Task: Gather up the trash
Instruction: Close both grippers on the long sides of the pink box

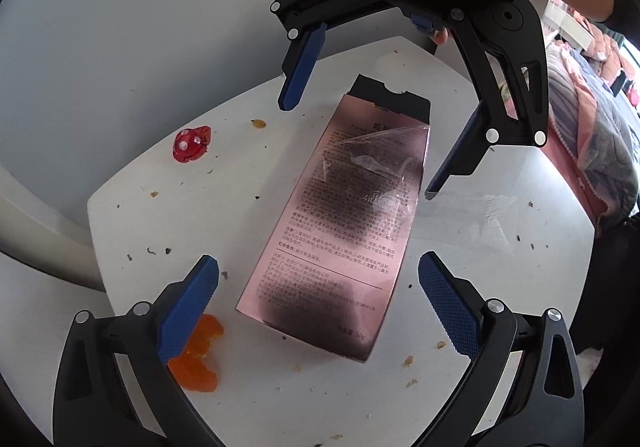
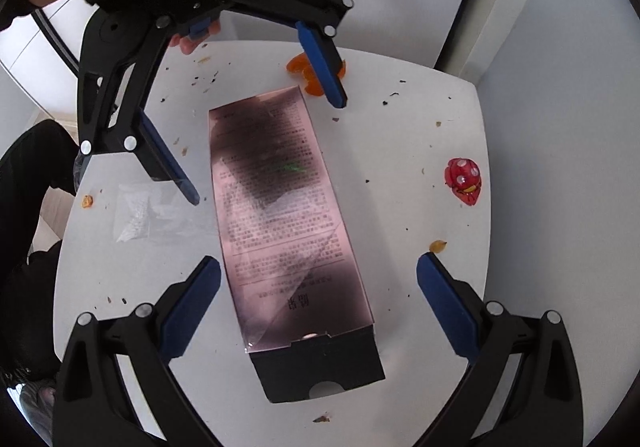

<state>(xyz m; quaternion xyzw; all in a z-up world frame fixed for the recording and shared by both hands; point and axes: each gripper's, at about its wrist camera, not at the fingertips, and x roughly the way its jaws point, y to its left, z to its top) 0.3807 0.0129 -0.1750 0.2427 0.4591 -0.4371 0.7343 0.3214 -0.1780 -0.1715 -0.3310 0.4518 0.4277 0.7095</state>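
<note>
A pink box (image 1: pixel 332 223) lies flat near the middle of a small white bench (image 1: pixel 120 215). Its long axis runs between the two tools, and its black open flap end points toward the right tool (image 1: pixel 354 147). The left tool (image 1: pixel 318 303) hovers over the opposite, closed end. Both tools are spread wide and hold nothing.

Loose clear film (image 1: pixel 376 163) clings to the box and could slip under a pad, so a grip may slide. A clear wrapper (image 1: pixel 468 223) lies beside the box toward the bench edge nearest the person and is easy to miss. Orange peel (image 1: pixel 200 359) sits by a bench edge beside the left tool, and a red toy (image 1: pixel 190 145) sits near a corner; crumbs could scatter off the edges.
</note>
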